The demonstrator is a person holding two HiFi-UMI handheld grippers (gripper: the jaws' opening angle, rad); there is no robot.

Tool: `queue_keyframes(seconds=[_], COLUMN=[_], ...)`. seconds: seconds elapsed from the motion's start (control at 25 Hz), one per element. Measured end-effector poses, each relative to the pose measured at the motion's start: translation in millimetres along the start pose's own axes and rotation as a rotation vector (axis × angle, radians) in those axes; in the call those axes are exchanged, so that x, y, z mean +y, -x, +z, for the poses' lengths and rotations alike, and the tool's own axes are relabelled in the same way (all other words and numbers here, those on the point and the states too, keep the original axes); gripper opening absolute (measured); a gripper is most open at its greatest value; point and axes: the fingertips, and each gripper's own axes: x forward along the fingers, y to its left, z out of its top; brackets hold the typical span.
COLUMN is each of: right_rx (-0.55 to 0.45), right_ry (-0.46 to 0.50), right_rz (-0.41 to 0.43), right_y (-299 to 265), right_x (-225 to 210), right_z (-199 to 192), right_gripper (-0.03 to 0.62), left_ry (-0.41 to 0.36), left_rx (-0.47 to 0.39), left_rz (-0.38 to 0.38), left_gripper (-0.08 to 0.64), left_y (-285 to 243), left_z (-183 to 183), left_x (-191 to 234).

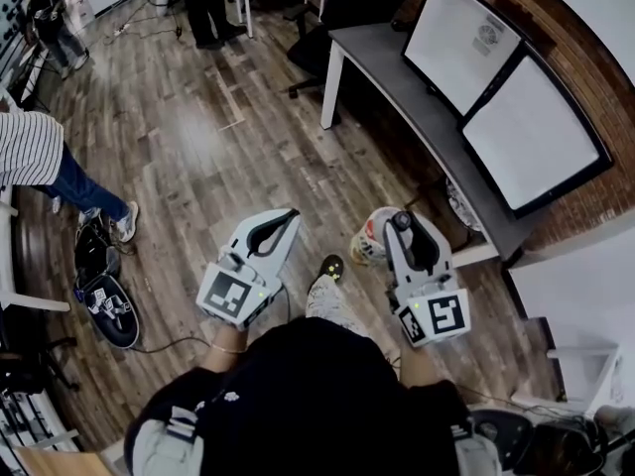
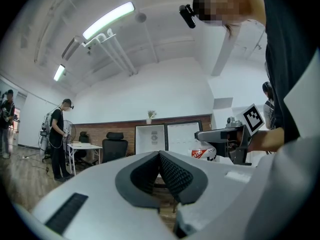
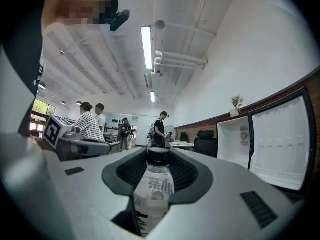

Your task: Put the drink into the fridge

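We are holding drink (image 3: 156, 189) clamped in right gripper (image 3: 160, 166); aiming for open fridge (image 3: 235, 141), best entering slowly, avoiding door (image 3: 280, 144); left gripper (image 2: 160, 171) empty, jaws together.

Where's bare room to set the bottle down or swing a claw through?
Free: wood floor between the leg of the grey desk and the person in stripes; the desk's front strip before the two white panels looks bare. Crowded: bags and cable at lower left, office chair at the desk's far end.
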Motion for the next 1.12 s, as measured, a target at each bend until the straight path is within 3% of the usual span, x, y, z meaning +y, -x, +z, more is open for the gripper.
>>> queue_keyframes(seconds=[0.44, 0.6, 1.12], right_rx=[-0.022, -0.014, -0.016], right_ry=[-0.012, -0.018, -0.023], right_rz=[0.017, 0.02, 0.026], right_y=[-67, -91, -171], right_x=[-46, -73, -160], right_z=[-8, -15, -19], right_gripper=[0.137, 0.137, 0.137], left_ry=[-0.024, 0.0, -0.017], left_rx=[-0.003, 0.03, 0.036], left_rz=[0.058, 0.048, 0.041], left_gripper=[-0.003, -0.002, -0.003], left_y=[-52, -81, -188], left_z=[1, -12, -7], left_x=[53, 64, 112])
